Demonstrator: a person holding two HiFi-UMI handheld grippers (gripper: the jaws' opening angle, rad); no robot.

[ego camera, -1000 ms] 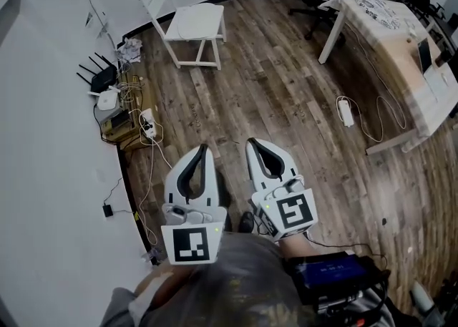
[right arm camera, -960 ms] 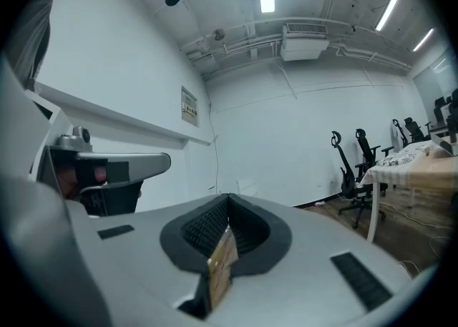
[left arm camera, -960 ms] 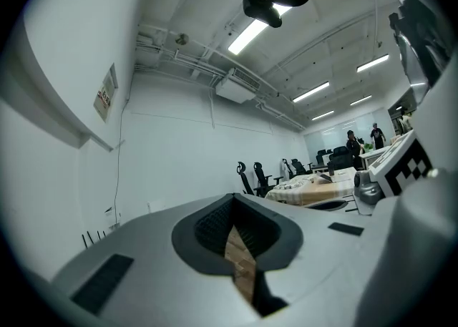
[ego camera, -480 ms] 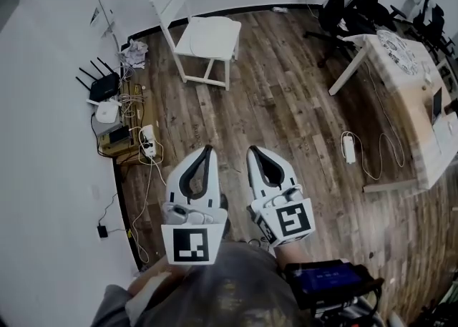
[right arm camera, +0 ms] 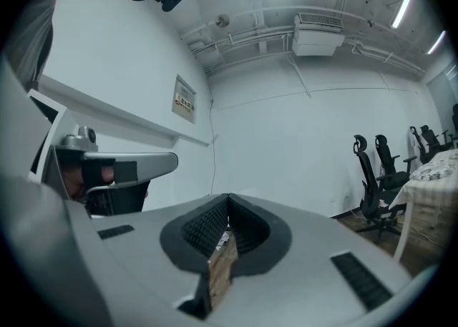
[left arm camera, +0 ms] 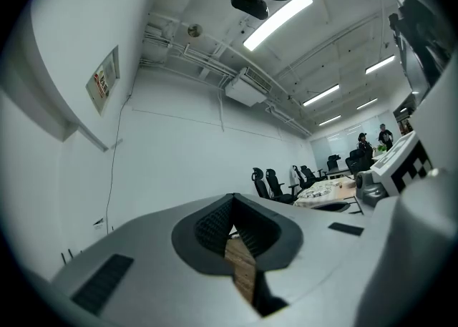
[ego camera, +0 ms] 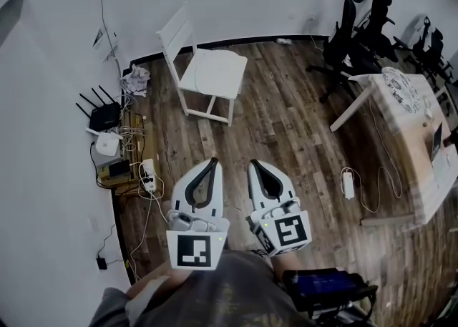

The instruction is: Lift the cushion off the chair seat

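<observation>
Left gripper (ego camera: 212,163): jaws together, nothing held.
Right gripper (ego camera: 254,166): jaws together, empty.
Cushion (ego camera: 215,74): on chair (ego camera: 175,32) seat, 12 o'clock of both grippers, well apart.
Recommendation: approach, part jaws, take opposite edges, lift evenly.

Left hand-held gripper (ego camera: 212,163) and right hand-held gripper (ego camera: 252,165) sit side by side at lower centre of the head view. You hold both level, tips toward frame top. Both have jaws closed together with nothing between them. Your forearms are tucked close below.
</observation>
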